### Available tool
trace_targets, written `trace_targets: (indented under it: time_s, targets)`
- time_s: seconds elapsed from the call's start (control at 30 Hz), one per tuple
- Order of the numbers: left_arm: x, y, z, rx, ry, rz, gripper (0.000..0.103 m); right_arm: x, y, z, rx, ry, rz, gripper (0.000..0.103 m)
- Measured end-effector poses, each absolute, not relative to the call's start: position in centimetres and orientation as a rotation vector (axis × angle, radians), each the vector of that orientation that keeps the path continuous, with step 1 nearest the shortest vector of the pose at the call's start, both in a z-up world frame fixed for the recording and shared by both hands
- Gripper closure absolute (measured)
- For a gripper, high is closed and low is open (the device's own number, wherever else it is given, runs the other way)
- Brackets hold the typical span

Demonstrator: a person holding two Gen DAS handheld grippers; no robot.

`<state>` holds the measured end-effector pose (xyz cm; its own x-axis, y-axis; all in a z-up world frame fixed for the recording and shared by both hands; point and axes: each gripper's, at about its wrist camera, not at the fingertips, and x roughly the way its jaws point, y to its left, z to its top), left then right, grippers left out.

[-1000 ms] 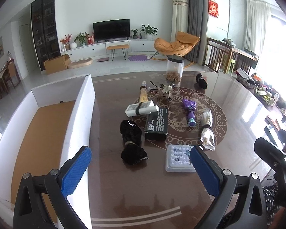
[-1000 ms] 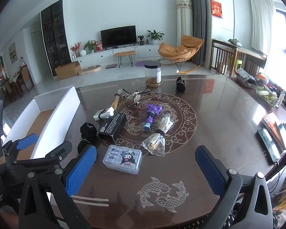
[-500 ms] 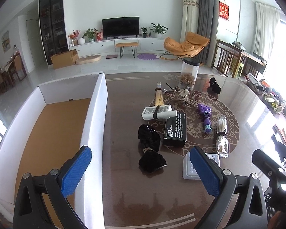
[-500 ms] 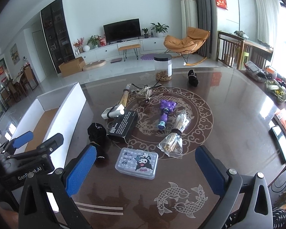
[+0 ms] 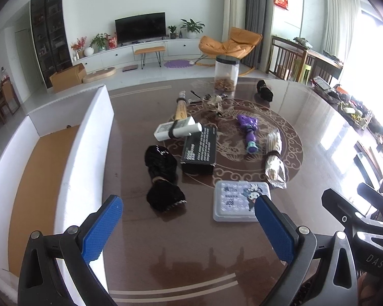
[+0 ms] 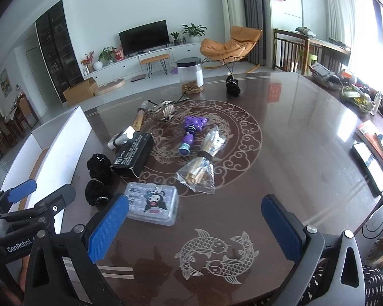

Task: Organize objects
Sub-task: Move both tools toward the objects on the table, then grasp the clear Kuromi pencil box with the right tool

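At six o'clock of the clear case [image 5: 241, 200], left gripper [image 5: 189, 227] and right gripper [image 6: 195, 225] are hovering wide, empty; a hasty descent is risking knocking the black bundle [image 5: 162, 176].

The left claw's blue pad [image 5: 273, 229] hides a corner of the clear cartoon case [image 5: 240, 200]; its print is unreadable.

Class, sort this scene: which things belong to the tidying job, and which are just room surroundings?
Job:
white box
black cloth bundle
black carton
clear cartoon case
purple toy
bagged sticks
open left gripper
open right gripper

Surroundings:
television
orange chair
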<state>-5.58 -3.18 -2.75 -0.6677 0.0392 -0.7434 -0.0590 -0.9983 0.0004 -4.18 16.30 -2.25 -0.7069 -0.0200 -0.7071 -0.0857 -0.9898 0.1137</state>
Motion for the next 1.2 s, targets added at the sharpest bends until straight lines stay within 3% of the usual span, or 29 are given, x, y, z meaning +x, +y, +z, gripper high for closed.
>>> trace_targets:
  time_s: [0.33,0.63,0.93,1.03,1.2]
  targets:
    - [-5.7,-0.8,-7.9,-1.414,0.119,2.736,0.000,-3.5,18.8,-6.3,-1.253,0.244,2.820,0.000]
    - [-6.6,-1.5,-12.4,-1.538,0.083,2.690,0.000,-3.8,19.6,-8.5,-1.364,0.296,2.819,0.000]
    - [-6.3,-2.5,-14.6,-1.595,0.054,2.649,0.000,-9.0,15.8,-10.2,-1.602,0.182,3.037,0.000]
    - [-5.9,-2.6,-14.7,-1.571,0.066,2.643,0.000,-11.5,13.6,-10.6,-1.688,-0.019,3.152,0.000]
    - [-5.5,-2.9,-14.7,-1.546,0.077,2.640,0.000,-14.9,9.1,-12.2,-1.882,-0.596,3.159,0.000]
